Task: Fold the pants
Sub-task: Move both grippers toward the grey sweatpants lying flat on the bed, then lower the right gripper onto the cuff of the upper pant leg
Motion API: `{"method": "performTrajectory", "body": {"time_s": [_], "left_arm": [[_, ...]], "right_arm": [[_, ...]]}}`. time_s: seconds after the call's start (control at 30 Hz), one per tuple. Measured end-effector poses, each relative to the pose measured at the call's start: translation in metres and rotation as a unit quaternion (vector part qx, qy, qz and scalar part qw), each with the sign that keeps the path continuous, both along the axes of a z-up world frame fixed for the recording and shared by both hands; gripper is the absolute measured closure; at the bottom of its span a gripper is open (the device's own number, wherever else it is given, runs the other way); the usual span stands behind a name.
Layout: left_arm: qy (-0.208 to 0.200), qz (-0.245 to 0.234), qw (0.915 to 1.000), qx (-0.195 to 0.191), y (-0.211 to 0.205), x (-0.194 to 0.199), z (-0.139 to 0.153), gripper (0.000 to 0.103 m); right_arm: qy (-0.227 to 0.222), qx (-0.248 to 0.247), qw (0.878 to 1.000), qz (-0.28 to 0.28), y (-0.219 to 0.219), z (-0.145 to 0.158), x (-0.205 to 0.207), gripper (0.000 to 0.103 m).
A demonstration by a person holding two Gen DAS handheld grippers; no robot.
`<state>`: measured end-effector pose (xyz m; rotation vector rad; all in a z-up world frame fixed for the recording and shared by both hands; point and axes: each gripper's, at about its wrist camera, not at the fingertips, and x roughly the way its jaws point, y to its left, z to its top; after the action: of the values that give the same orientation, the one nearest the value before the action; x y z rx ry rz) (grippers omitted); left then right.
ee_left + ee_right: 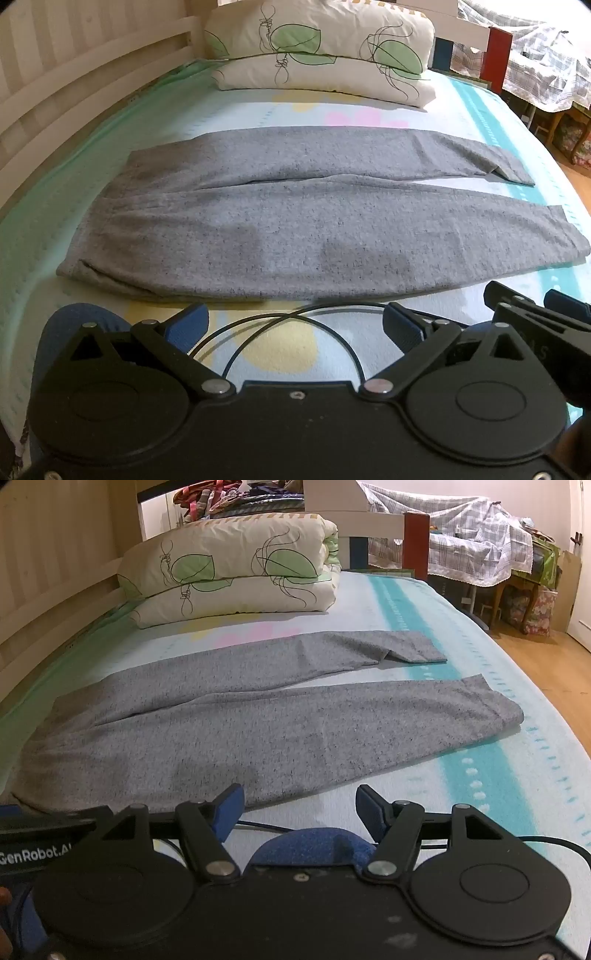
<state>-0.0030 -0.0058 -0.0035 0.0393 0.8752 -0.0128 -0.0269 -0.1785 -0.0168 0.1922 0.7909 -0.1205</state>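
Observation:
Grey marled pants (295, 218) lie flat across the bed, waistband at the left, both legs running right and spread apart at the cuffs. They also show in the right wrist view (258, 720). My left gripper (295, 328) is open and empty, just short of the pants' near edge. My right gripper (299, 812) is open and empty, also just short of the near edge, further toward the cuffs. Its black body shows at the right of the left wrist view (535, 317).
A folded quilt with green leaf print (317, 48) sits at the far end of the bed (480, 775). A white slatted rail (55, 92) runs along the left. Black cables (280, 321) lie by the grippers. Wood floor and cluttered furniture (517, 602) are to the right.

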Motion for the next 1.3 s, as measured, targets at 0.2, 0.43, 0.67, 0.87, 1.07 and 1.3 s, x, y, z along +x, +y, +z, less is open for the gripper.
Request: {"method": "performTrajectory", "body": {"time_s": [0.2, 0.43, 0.67, 0.87, 1.07, 1.3], "left_arm": [[0.011, -0.003, 0.9996, 0.027, -0.001, 0.001, -0.003, 0.003], [0.03, -0.004, 0.9982, 0.051, -0.002, 0.002, -0.007, 0.003], [-0.003, -0.012, 0.9994, 0.033, 0.003, 0.013, -0.002, 0.004], [-0.016, -0.018, 0.9988, 0.043, 0.006, 0.046, 0.002, 0.004], [-0.008, -0.009, 0.9995, 0.029, 0.005, 0.094, -0.003, 0.004], [-0.025, -0.025, 0.9985, 0.041, -0.009, 0.148, -0.012, 0.004]], "right_arm": [[0.0, 0.0, 1.0, 0.001, 0.0, -0.001, 0.0, 0.034], [-0.002, 0.007, 1.0, 0.001, -0.001, -0.001, 0.0, 0.034], [0.013, 0.049, 0.999, 0.008, -0.012, -0.007, 0.005, 0.035], [0.005, 0.057, 0.998, 0.004, -0.026, -0.011, 0.018, 0.035], [-0.036, 0.057, 0.998, -0.008, -0.06, -0.004, 0.048, 0.032], [0.021, 0.026, 0.999, 0.005, -0.089, -0.015, 0.12, 0.031]]}}
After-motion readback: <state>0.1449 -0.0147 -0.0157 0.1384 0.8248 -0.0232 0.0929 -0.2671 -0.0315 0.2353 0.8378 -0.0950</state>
